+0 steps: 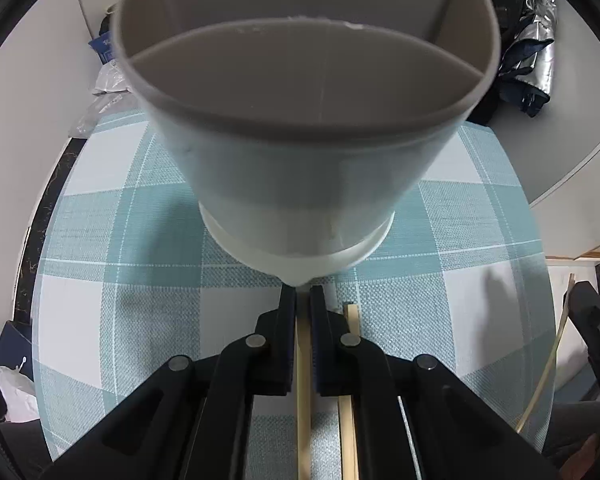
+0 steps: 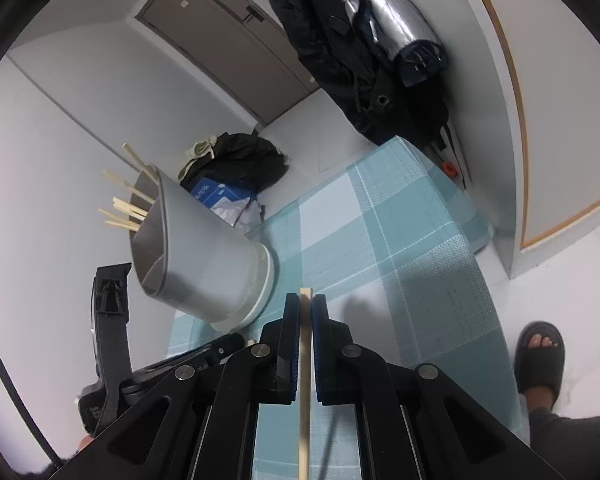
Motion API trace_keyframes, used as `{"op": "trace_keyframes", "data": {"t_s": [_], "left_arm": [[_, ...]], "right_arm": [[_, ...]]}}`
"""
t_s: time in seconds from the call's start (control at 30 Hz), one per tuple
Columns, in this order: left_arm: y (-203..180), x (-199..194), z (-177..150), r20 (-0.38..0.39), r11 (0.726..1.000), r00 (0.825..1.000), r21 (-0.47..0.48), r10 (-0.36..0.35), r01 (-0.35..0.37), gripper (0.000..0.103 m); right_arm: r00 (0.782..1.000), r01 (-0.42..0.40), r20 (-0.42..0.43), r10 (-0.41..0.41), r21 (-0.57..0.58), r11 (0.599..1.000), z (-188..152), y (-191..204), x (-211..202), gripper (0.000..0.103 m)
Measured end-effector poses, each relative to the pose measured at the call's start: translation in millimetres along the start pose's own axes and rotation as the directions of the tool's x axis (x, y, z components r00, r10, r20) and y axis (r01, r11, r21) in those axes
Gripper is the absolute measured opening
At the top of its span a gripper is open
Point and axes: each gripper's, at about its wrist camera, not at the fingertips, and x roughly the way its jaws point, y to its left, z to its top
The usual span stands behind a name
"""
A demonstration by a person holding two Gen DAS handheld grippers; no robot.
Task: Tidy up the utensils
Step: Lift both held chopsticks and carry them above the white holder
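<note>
Meanwhile both black grippers, left and right, each pinch 1 slim square-edged wooden chopstick beside the smooth grey holder.

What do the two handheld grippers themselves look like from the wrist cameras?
Both match: the left gripper and the right gripper are matte black plastic, each with two flat rectangular fingers on angled linkage arms pinned by round silver rivets. The right one's finger pads show blue edges. The person wears a dark open-toed slipper.
</note>
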Motion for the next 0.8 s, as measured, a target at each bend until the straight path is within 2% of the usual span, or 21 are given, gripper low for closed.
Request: {"op": "trace_keyframes", "data": {"t_s": [0.2,0.27,0.43,0.53,0.63,0.67,0.73,0.8], "left_arm": [[7.8,-27.0,-9.7,0.087,0.998,0.995,-0.018,-0.052,0.054,0.003],[9.6,-49.0,-16.9,0.174,0.997,0.982,-0.004,-0.078,0.08,0.003],[17.2,-83.4,-24.0,0.28,0.991,0.951,0.039,-0.133,0.127,0.003],[16.7,-96.7,-16.5,0.319,0.988,0.935,0.055,-0.153,0.143,0.003],[21.8,-102.0,-6.1,0.355,0.984,0.918,0.052,-0.179,0.172,0.003],[22.6,-99.8,6.1,0.363,0.983,0.914,0.045,-0.183,0.179,0.003],[28.3,-103.6,11.8,0.372,0.975,0.903,0.027,-0.215,0.221,0.003],[29.7,-108.1,7.3,0.383,0.974,0.897,0.03,-0.221,0.227,0.003]], "right_arm": [[0.999,-0.016,0.043,0.018,-0.047,0.999,-3.7,19.3,-11.9,0.005],[0.998,-0.017,0.064,0.022,-0.074,0.997,-5.4,25.3,-17.8,0.005],[0.991,-0.022,0.13,0.04,-0.137,0.99,-6.6,42.8,-29.1,0.005],[0.983,-0.049,0.166,0.079,-0.183,0.982,-3.6,55.9,-35.9,0.005],[0.98,-0.036,0.184,0.081,-0.235,0.971,-1.7,69.1,-39.3,0.005],[0.978,-0.035,0.189,0.084,-0.249,0.968,-1.9,73.1,-41.4,0.005],[0.976,-0.024,0.2,0.082,-0.273,0.962,-2.8,80.0,-44.3,0.005],[0.974,-0.015,0.212,0.082,-0.302,0.953,-5.2,88.7,-46.4,0.005]]}}
